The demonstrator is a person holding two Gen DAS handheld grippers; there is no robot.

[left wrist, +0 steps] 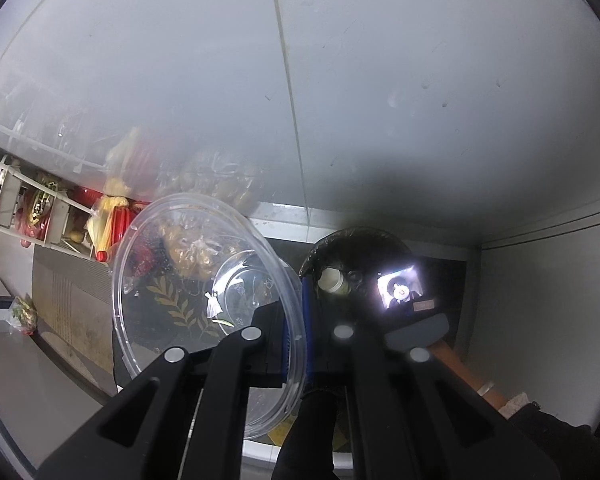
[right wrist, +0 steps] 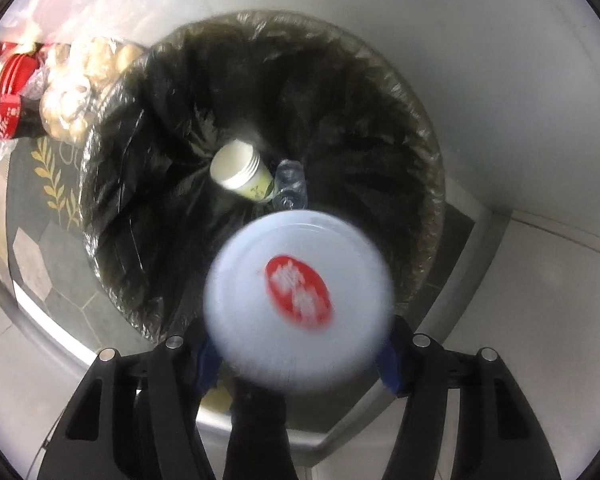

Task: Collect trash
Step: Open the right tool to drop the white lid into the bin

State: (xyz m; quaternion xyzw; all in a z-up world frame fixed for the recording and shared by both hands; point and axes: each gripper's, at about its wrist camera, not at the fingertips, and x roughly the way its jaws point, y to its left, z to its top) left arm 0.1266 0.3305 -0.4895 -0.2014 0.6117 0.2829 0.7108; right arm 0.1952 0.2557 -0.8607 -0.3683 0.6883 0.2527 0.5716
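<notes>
Below, the lined bin [right wrist: 260, 176] gapes, yet the white tub [right wrist: 300, 300] clamped in the right gripper [right wrist: 300, 356] jaws and the clear lid [left wrist: 204, 300] pinched by the left gripper [left wrist: 296, 344] jaws could be caught on its rim when released off-centre.

Both grippers are showing matte black linkage arms with triangular cut-outs and round silver pivot pins. The left gripper [left wrist: 296, 344] and right gripper [right wrist: 300, 356] are wearing ribbed blue pads on their fingertips.
</notes>
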